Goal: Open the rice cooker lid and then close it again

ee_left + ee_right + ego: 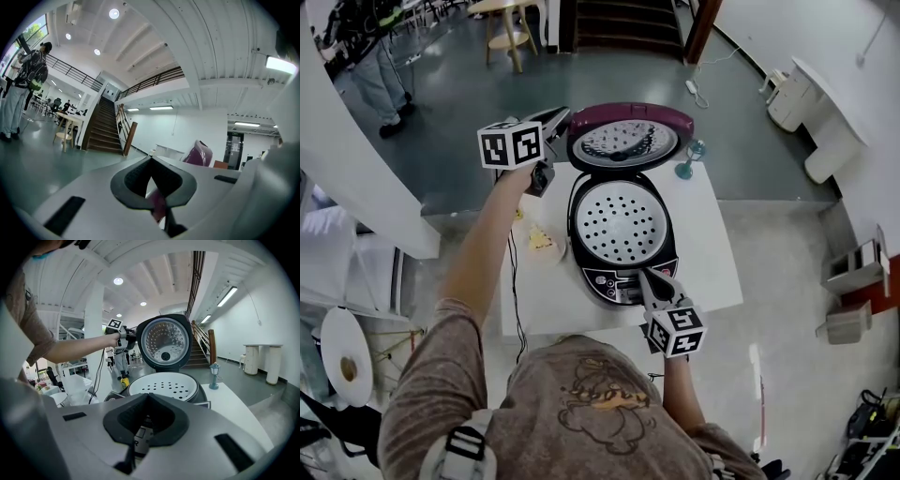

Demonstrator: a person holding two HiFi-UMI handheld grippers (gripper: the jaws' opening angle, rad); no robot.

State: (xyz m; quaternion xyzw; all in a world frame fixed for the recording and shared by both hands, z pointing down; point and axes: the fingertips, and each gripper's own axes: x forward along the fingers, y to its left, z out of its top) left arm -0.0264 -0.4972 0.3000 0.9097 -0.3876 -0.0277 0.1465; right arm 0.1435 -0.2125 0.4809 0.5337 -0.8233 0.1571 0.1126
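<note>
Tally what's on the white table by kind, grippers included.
Rice cooker, lid up: 1
Perforated steamer tray: 1
Teal lantern ornament: 1
Small dish with something yellow: 1
Grippers: 2 (left gripper, right gripper)
Total: 6

Brown cartoon-print shirt (534, 412); grey left tool (561, 116) and right tool (647, 277) carry black-and-white marker cubes (511, 145).

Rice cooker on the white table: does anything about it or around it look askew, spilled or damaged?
Nothing stands out. The lid stands open and upright at the back, the perforated tray sits level inside the rice cooker, and the table shows no spill.
</note>
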